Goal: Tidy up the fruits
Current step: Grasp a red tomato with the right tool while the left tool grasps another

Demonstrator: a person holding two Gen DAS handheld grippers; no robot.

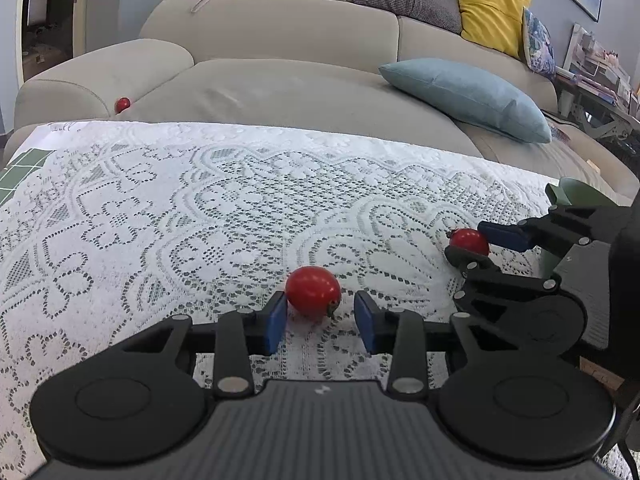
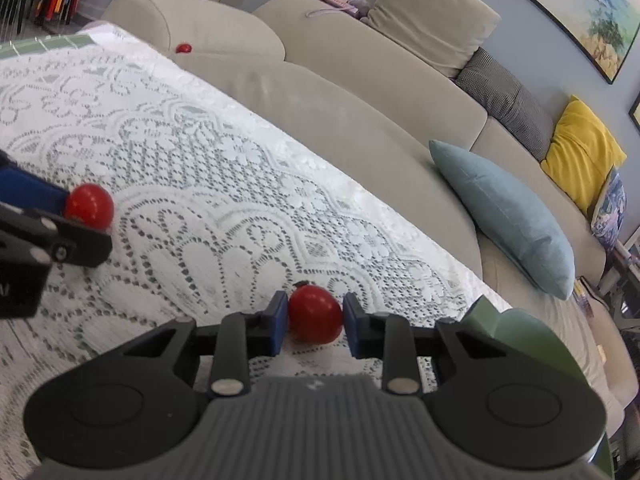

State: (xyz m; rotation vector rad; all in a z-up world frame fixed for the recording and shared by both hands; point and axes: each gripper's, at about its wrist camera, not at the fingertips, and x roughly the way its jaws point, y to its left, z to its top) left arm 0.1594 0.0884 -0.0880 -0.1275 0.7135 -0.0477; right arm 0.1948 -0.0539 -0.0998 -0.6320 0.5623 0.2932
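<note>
A red cherry tomato (image 1: 313, 290) lies on the white lace cloth (image 1: 200, 208) between the blue pads of my left gripper (image 1: 321, 316). The left pad touches it; a gap shows on the right side, so the jaws stand open around it. It also shows in the right wrist view (image 2: 89, 205). My right gripper (image 2: 315, 322) is shut on a second red tomato (image 2: 315, 314), both pads against it, just above the cloth; this tomato shows in the left wrist view (image 1: 469, 241) too. A third tomato (image 1: 122, 104) lies on the sofa.
A green dish (image 2: 520, 332) stands at the table's right edge beside the right gripper. A beige sofa (image 1: 280, 80) runs behind the table, with a light blue cushion (image 1: 468, 98) and a yellow cushion (image 1: 492, 20). Green checked cloth (image 1: 20, 172) shows at the table's left.
</note>
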